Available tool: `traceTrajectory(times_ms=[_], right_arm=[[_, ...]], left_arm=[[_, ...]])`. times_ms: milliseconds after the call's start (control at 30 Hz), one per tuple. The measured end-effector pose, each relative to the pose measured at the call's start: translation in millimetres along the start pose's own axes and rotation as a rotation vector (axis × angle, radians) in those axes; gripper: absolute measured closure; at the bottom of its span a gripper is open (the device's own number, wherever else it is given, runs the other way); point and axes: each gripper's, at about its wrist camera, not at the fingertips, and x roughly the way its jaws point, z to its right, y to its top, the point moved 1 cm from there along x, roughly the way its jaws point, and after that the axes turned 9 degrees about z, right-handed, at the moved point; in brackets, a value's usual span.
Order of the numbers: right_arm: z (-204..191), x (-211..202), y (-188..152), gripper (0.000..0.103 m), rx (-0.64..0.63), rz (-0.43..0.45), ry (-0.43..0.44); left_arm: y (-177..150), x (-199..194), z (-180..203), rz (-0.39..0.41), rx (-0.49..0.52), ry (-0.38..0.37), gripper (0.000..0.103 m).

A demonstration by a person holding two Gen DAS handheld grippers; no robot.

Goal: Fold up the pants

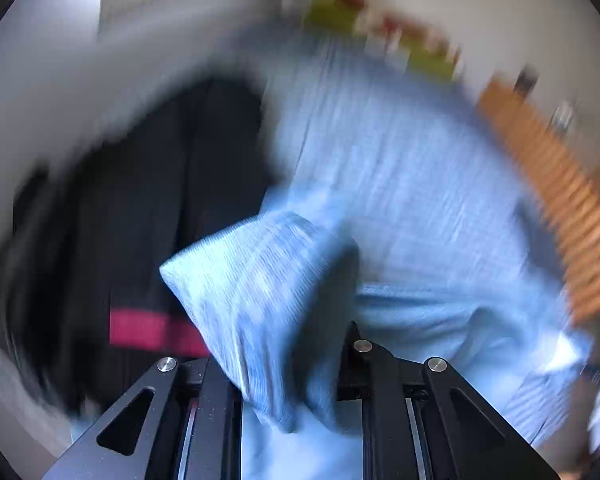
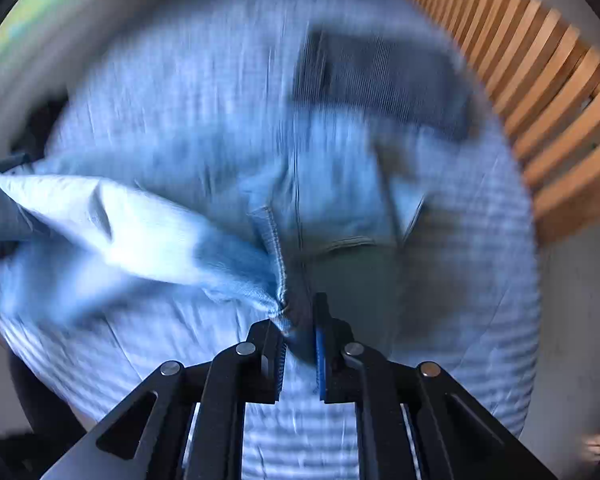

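The light blue denim pants hang lifted over a bed, motion-blurred in both views. My right gripper is shut on a stitched seam edge of the pants, and the cloth stretches away from it to the left. In the left wrist view a bunched corner of the pants bulges out from between the fingers of my left gripper, which is shut on it. More of the denim trails off to the lower right there. What lies under the lifted cloth is hidden.
A blue striped bedsheet covers the bed below. On it lie a folded dark blue garment and a black garment with a pink band. A wooden slatted headboard stands at the right.
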Motion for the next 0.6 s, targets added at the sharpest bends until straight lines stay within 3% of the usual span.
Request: traceTrajectory(times_ms=[67,133,167,233,333,433,600], right_arm=[[1.1,8.5,-20.7,0.09,0.009,-0.031,0.045],[9.6,-0.5,-24.9,0.087,0.051,-0.01,0.099],[14.4,-7.5,-24.0,0.085,0.061,0.008,0.113],[27.7,-21.6,-14.9,0.068,0.087,0.041,0.127],[38.3,-45.5,-1.7,0.062,0.091,0.099,0.204],[41.9,-50.1,14.3,0.056,0.102,0.14,0.149],[52.8,7.3,49.5,0.052,0.155,0.102,0.04]], left_arm=[[-44.5,13.5,-15.4,-0.091,0.002,0.012,0.085],[-63.6,11.4,-23.2,-0.092,0.001,0.01,0.085],[-64.7,7.9,-24.2,-0.082,0.009,0.008,0.085],[-61.7,3.6,-24.6,-0.07,0.017,0.008,0.083],[-58.1,1.2,-23.0,-0.067,0.024,0.013,0.083],[-57.3,-2.4,-19.5,-0.065,0.029,0.013,0.083],[-56.8,-4.4,-17.3,-0.052,0.006,0.011,0.083]])
